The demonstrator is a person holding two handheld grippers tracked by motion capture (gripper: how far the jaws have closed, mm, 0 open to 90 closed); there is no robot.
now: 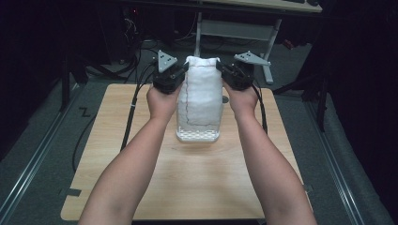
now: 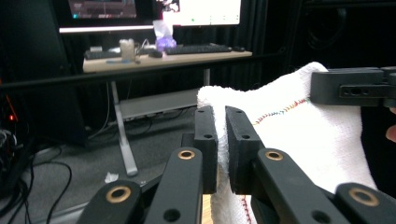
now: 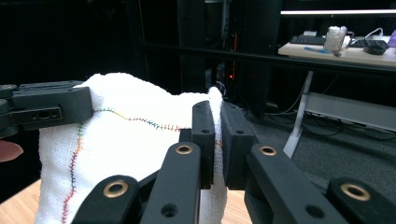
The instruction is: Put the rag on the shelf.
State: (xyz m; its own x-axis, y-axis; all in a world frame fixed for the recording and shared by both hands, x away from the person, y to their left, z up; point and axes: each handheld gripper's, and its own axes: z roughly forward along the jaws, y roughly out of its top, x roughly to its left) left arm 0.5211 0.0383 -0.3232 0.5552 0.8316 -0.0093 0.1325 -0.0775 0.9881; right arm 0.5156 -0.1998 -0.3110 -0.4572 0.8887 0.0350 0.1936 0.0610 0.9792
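Both grippers are raised above the far half of the wooden table (image 1: 197, 187), holding a white towel (image 1: 201, 96) stretched between them by its top corners.

Left gripper (image 1: 180, 72) — jaws pressed together on the towel's upper left corner. In the left gripper view the left gripper (image 2: 221, 140) has its two black pads nearly meeting, with a thin fold of the white towel (image 2: 299, 135) caught between them.

Right gripper (image 1: 225, 71) — same grip on the upper right corner. In the right gripper view the right gripper (image 3: 218, 140) has its jaws closed on the cloth's edge, and the towel (image 3: 130, 154) spreads away toward the other gripper, whose black jaw block clamps the far corner.

Towel hangs upright as a tall panel, top edge level with the grippers. A line of multicoloured stitching (image 3: 140, 121) runs along the hem and down one side; from above it reads as a dark seam (image 1: 185, 101) curving down and across the lower part.

Directly under the hanging towel, a white perforated basket (image 1: 198, 136) sits on the table — the towel's lower edge meets or drops into it; I cannot tell which.
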